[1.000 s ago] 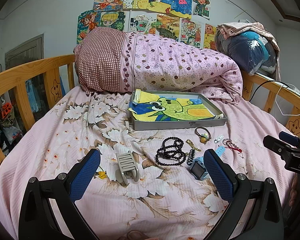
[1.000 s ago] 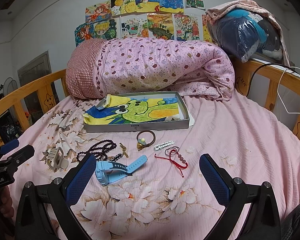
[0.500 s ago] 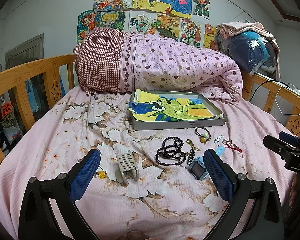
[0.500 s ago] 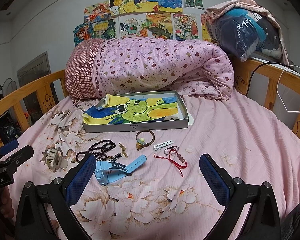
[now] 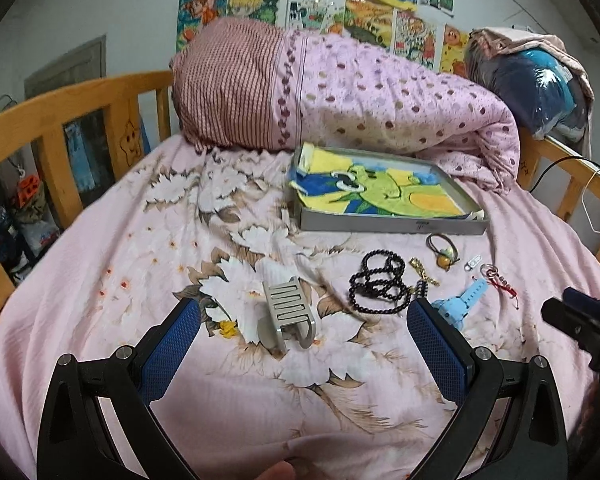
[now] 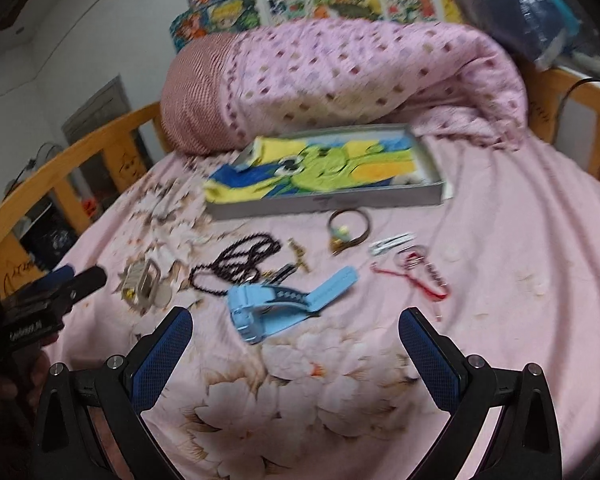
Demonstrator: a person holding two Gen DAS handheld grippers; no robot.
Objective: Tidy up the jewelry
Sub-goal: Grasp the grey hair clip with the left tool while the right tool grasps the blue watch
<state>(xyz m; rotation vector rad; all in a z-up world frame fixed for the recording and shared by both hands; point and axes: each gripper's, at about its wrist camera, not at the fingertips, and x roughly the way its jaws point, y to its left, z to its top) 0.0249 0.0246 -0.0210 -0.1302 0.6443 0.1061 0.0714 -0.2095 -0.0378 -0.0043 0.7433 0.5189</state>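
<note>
Jewelry lies on the pink bedspread in front of a grey tray (image 5: 388, 226) (image 6: 328, 205) lined with a frog drawing. A grey hair claw clip (image 5: 286, 312) (image 6: 146, 282) sits just ahead of my open, empty left gripper (image 5: 304, 320). A black bead necklace (image 5: 380, 286) (image 6: 236, 262), a blue watch (image 5: 460, 302) (image 6: 284, 304), a brown hair tie (image 5: 442, 246) (image 6: 348, 226), a white clip (image 6: 392, 242) and a red cord bracelet (image 6: 420, 274) lie further right. My right gripper (image 6: 296, 332) is open and empty just short of the watch.
A rolled pink quilt (image 5: 340, 96) lies behind the tray. Wooden bed rails (image 5: 60, 128) (image 6: 580, 104) run along both sides. A bundle of bedding (image 5: 540, 80) rests at the back right. Each gripper shows at the edge of the other's view.
Both grippers have moved forward and tilted down toward the jewelry. The right wrist view is blurred by motion and has closed in on the blue watch. Nothing was picked up.
</note>
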